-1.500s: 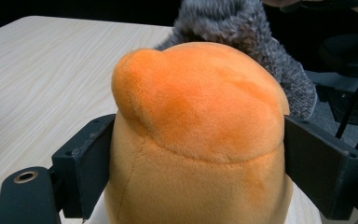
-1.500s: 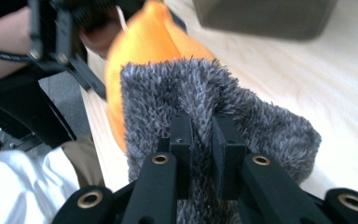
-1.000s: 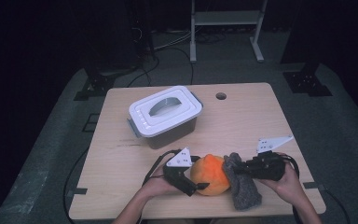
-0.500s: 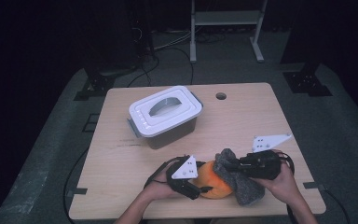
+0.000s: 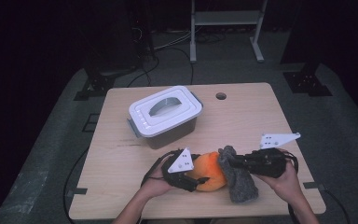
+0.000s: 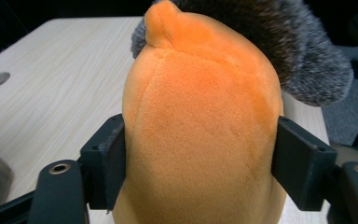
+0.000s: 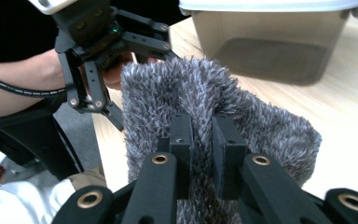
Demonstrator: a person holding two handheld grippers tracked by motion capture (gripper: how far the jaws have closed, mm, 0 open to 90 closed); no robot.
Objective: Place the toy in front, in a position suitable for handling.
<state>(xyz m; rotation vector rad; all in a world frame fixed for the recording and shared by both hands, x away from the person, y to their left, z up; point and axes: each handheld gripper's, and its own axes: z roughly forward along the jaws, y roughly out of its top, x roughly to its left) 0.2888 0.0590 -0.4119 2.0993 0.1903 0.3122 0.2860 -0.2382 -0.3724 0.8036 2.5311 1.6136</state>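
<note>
Storage box (image 5: 165,116), white lid on and handle facing up, sits at the left-centre of the wooden table (image 5: 256,116), well apart from the work at the near edge. Left gripper (image 5: 192,179) is held low over the near edge by the person's left hand (image 5: 156,184); its jaws have just been closing and now press on both sides of the orange plush toy (image 5: 209,170), which the left gripper view shows bulging between the two black pads (image 6: 109,165), the fabric dented where they bear on it. Orange plush toy lies on the table near the front edge, roughly midway between the two hands, touching the grey furry cloth (image 5: 237,177) on its right. Grey furry cloth drapes against and partly over the toy's right side, its lower end lying on the table. Right gripper (image 5: 233,161), held by the right hand (image 5: 286,179), pinches a fold of that cloth; in the right gripper view its jaws stand nearly together with fur squeezed between them.
</note>
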